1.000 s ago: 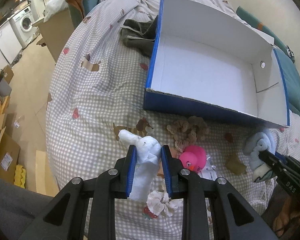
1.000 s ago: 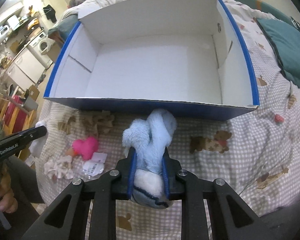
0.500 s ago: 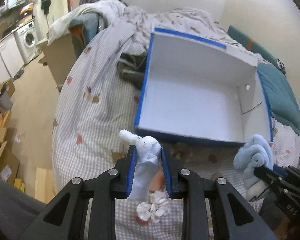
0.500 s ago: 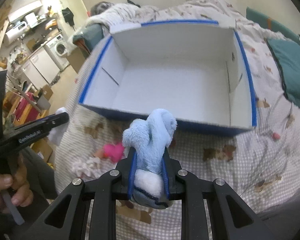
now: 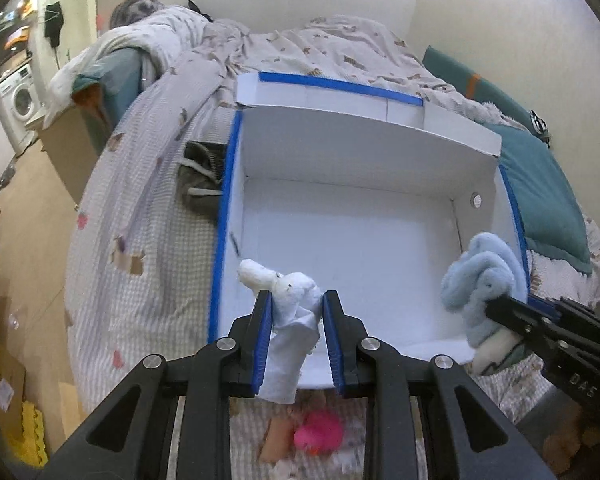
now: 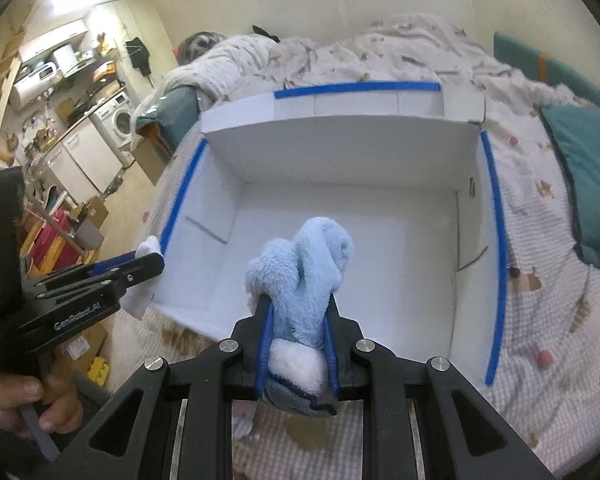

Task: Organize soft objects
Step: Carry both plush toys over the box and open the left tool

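White soft toy [image 5: 296, 312] pinched between blue pads of left gripper [image 5: 298, 332], jaws pressed onto it, held above near-left corner of box [image 5: 340, 240]; its head pokes over the box's white floor, lower cloth hangs down past the box's near wall. Same toy seen small in right wrist view [image 6: 146, 276], at the box's near-left corner, left gripper [image 6: 140, 268] clamped on it, person's hand [image 6: 28, 400] on the handle. Light blue plush [image 6: 304, 280] squeezed in right gripper [image 6: 296, 340], jaws closed tight on its body, white and dark-trimmed part bulging below pads; it hangs over near edge of box, roughly mid-wall. In left wrist view blue plush [image 5: 484, 276] sits at the box's near-right corner, right gripper [image 5: 496, 312] gripping it. Box is white inside with blue rim tape, open flap at far side, nothing seen inside. Box sits on checked bedspread [image 5: 140, 240]. Pink toy [image 5: 318, 434] lies on bedspread just in front of box's near wall. Dark garment [image 5: 200, 176] touches box's left wall. Teal pillow [image 6: 584, 168] right of box.
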